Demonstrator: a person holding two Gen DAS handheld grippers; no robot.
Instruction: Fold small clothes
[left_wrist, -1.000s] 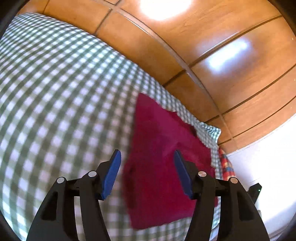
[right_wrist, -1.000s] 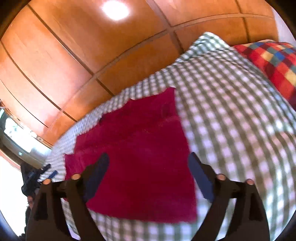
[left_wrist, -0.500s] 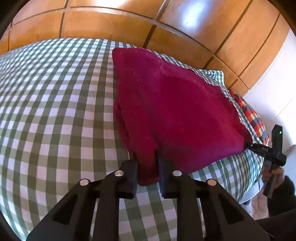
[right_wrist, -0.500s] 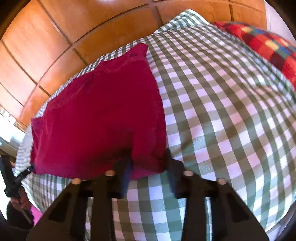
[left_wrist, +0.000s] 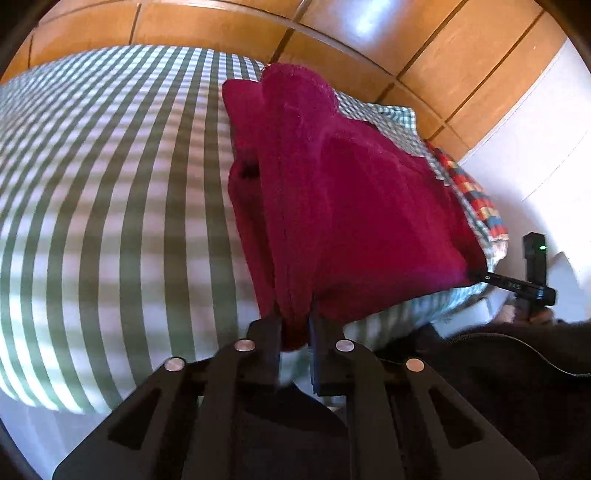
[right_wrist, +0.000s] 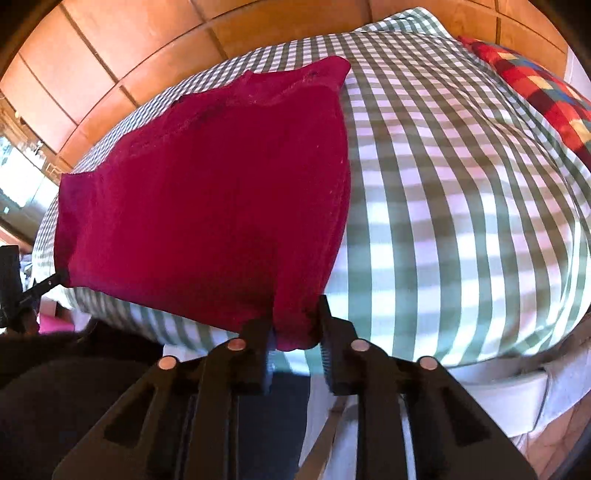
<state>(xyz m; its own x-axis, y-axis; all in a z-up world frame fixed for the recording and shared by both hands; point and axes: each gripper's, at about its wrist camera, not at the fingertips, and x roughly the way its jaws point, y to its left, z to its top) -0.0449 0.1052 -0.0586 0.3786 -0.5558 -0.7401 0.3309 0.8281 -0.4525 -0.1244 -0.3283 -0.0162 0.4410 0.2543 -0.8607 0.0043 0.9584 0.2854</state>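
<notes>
A dark red garment (left_wrist: 351, 206) lies on a green-and-white checked bed cover (left_wrist: 110, 203). My left gripper (left_wrist: 295, 328) is shut on its near left corner, and the cloth is bunched and lifted into folds above the jaws. My right gripper (right_wrist: 295, 325) is shut on the near right corner of the same garment (right_wrist: 207, 192), which stretches flat between both grippers. The right gripper also shows in the left wrist view (left_wrist: 480, 275), pinching the far corner. The left gripper shows in the right wrist view (right_wrist: 61, 277) at the garment's left corner.
The checked cover (right_wrist: 461, 203) spreads wide on both sides of the garment. A red multicoloured checked cushion (right_wrist: 546, 96) lies at the far right. Wooden panelling (left_wrist: 369, 40) stands behind the bed. The bed's near edge and white base (right_wrist: 517, 391) lie just under the grippers.
Both grippers went from open above the garment to shut on its near corners. They have since pulled the near edge up and back toward the bed's edge.
</notes>
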